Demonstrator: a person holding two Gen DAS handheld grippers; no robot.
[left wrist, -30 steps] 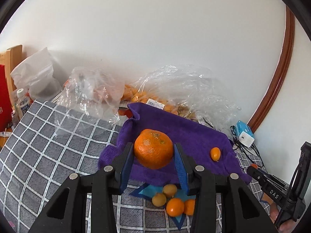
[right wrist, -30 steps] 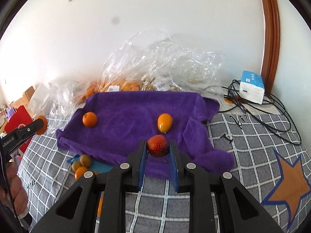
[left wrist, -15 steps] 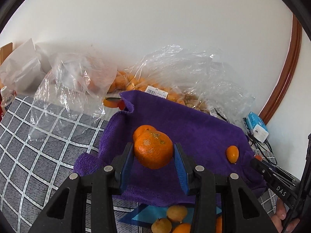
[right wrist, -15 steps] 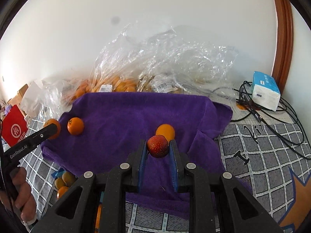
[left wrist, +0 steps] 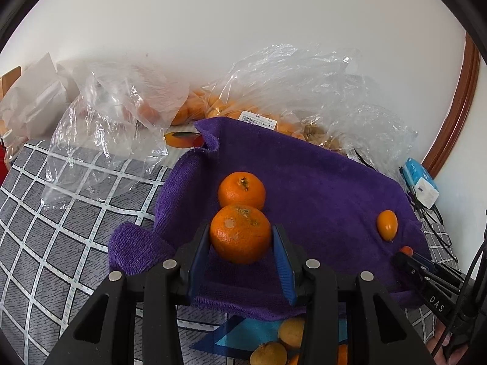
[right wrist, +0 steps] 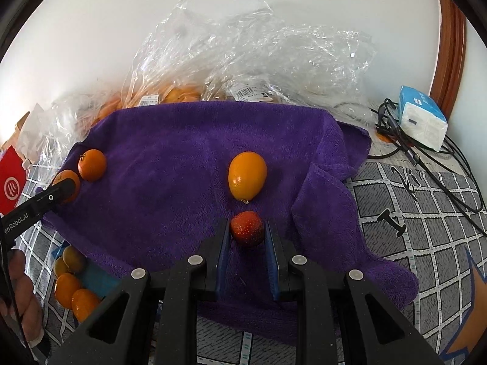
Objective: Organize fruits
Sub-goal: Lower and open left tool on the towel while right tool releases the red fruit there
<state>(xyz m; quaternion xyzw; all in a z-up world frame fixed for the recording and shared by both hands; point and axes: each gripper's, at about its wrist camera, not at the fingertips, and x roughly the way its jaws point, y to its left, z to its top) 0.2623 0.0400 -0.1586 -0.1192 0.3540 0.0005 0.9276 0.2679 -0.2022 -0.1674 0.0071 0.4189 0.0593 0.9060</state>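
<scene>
Checked bedcover point(right wrist: 426, 228) carries a purple towel point(right wrist: 170, 164); behind it, clear plastic bags point(right wrist: 243, 60) hold orange fruit. Two fruits lie on the towel: one tangerine point(left wrist: 241, 190), one oval kumquat point(right wrist: 247, 175). Left gripper point(left wrist: 240, 255) clamps a second tangerine point(left wrist: 239, 233); right gripper point(right wrist: 247, 243) clamps a red fruit point(right wrist: 246, 228), both over the towel.

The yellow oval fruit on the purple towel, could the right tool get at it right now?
Probably not yet: the right tool is shut on a small red fruit. The path itself looks free, since the yellow oval fruit lies uncovered on the purple towel just beyond.
</scene>
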